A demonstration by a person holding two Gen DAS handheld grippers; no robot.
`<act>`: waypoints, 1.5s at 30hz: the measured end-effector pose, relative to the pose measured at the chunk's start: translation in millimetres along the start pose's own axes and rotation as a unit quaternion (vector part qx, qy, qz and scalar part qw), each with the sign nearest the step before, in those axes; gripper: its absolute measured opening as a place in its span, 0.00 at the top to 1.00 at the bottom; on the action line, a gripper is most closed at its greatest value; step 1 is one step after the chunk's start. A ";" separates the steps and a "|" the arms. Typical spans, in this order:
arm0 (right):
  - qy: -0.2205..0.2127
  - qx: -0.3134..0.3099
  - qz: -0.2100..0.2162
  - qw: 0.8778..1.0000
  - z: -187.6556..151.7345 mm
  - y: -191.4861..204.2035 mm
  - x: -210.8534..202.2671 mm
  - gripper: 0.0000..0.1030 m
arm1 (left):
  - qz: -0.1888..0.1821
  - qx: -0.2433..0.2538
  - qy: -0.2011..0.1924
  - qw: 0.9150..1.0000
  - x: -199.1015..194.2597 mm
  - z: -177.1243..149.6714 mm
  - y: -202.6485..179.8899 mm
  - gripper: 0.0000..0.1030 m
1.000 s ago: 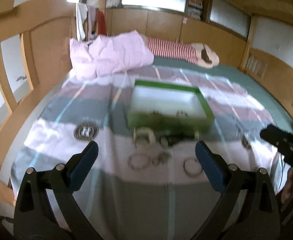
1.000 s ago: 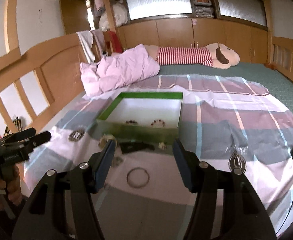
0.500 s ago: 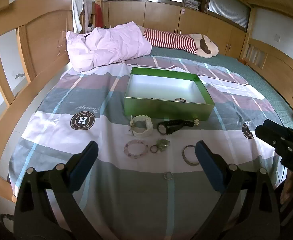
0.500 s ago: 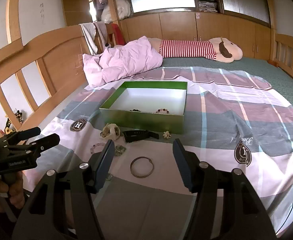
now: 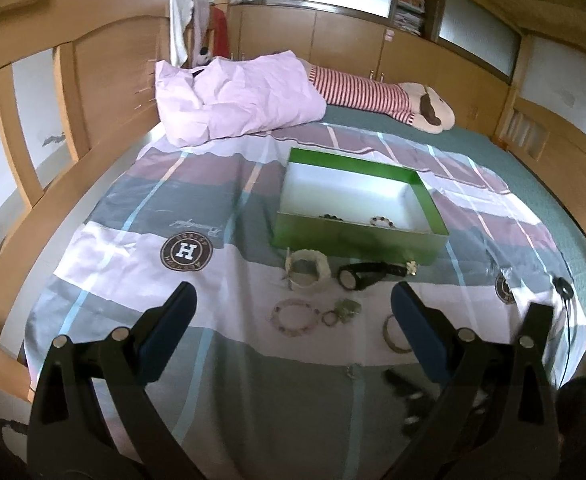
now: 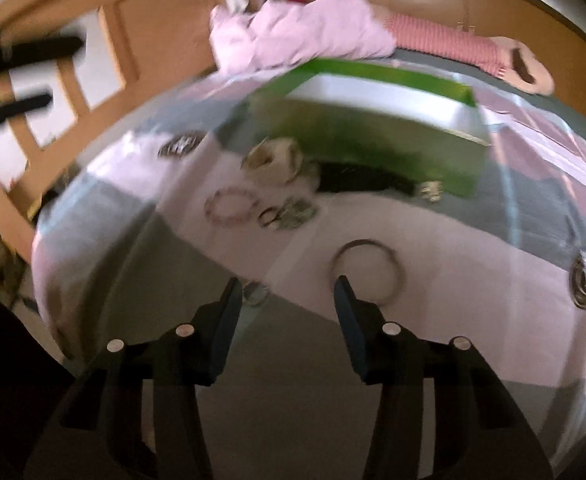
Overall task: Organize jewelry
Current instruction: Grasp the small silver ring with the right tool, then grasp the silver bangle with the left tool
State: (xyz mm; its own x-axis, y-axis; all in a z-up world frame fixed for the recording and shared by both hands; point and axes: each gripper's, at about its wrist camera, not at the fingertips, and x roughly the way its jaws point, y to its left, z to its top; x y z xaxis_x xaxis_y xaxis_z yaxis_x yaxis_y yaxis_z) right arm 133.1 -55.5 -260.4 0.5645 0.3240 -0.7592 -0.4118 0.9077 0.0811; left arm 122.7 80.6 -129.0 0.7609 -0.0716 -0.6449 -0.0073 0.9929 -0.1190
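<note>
A green box with two bracelets inside sits on the bedspread. In front of it lie a white cloth bracelet, a black watch, a pink bead bracelet, a charm on a ring, a metal bangle and a small ring. My left gripper hovers open and empty above them. My right gripper is low over the sheet with its jaws closing and nothing pinched. The small ring lies by its left fingertip and the bangle just past its right one. This view is blurred.
A pink quilt and a striped plush toy lie at the head of the bed. A wooden bed frame runs along the left. The bedspread stretches toward me. A black cable lies at the right edge.
My right gripper has dropped toward the bed and tilted down, its jaws narrower, so the bangle and small ring now lie at its tips. The left gripper stays about where it was.
</note>
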 end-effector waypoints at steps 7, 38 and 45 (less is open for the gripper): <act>0.035 -0.013 0.002 0.999 -3.2 17.9 31.3 0.61 | 0.006 -0.008 0.007 1.000 3.8 2.0 10.7 0.06; -0.133 0.058 -0.027 0.989 53.3 -66.5 -117.4 0.80 | 0.027 0.045 0.095 0.994 66.3 -20.5 -19.7 0.06; -0.140 0.084 -0.026 0.986 50.8 -95.5 -129.4 0.80 | 0.003 0.103 0.136 0.985 109.0 -51.3 -87.9 0.06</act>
State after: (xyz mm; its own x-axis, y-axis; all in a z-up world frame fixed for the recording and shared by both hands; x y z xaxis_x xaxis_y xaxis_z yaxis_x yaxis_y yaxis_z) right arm 135.7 -170.6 -137.1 0.7674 0.3149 -0.5586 -0.2655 0.9490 0.1703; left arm 173.0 -19.4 -227.6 0.5582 -0.0605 -0.8275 0.1422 0.9896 0.0236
